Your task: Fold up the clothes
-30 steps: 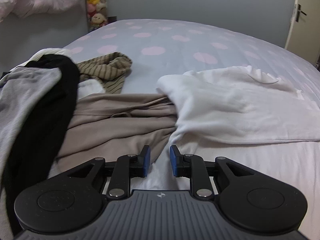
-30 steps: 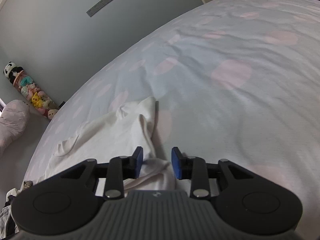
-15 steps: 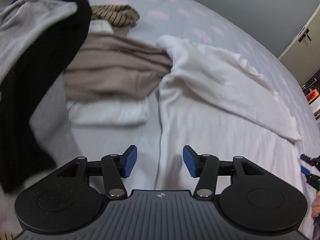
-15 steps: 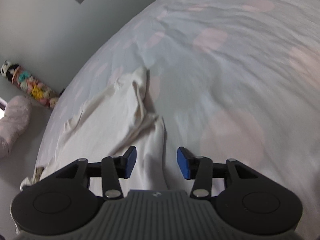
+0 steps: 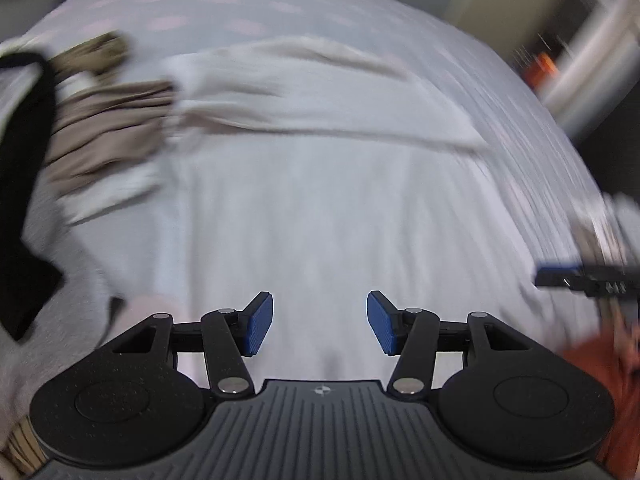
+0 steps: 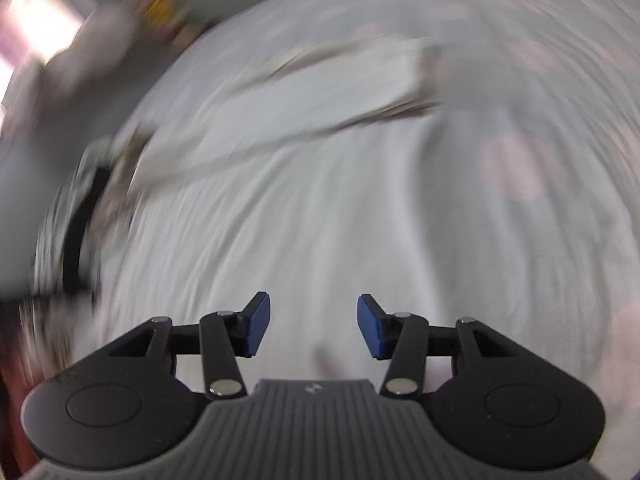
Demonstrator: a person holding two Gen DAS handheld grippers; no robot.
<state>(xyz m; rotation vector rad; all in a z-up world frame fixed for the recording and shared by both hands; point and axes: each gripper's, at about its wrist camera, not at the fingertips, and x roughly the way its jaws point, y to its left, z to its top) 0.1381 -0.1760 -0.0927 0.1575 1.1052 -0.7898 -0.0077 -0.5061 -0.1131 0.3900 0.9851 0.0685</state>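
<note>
A white garment (image 5: 320, 200) lies spread on the bed, with a long folded flap (image 5: 320, 92) across its far part. My left gripper (image 5: 320, 322) hovers above the garment's near part, open, with nothing between its blue pads. One finger of the right gripper (image 5: 576, 278) shows at the right edge of the left wrist view. In the right wrist view the right gripper (image 6: 314, 322) hangs over the same white garment (image 6: 300, 200); its jaws are opening and nothing is between them. Both views are blurred by motion.
A pile of clothes lies to the left: a beige garment (image 5: 108, 120), a black one (image 5: 24, 160), a striped olive one (image 5: 96, 50). The sheet (image 6: 516, 168) has pink spots. An orange sleeve (image 5: 600, 380) shows at lower right. A doorway (image 5: 560, 20) is far right.
Both grippers have opened, let go of the white garment, and drawn back and up from it. Both views have swung and tilted down toward the bed.
</note>
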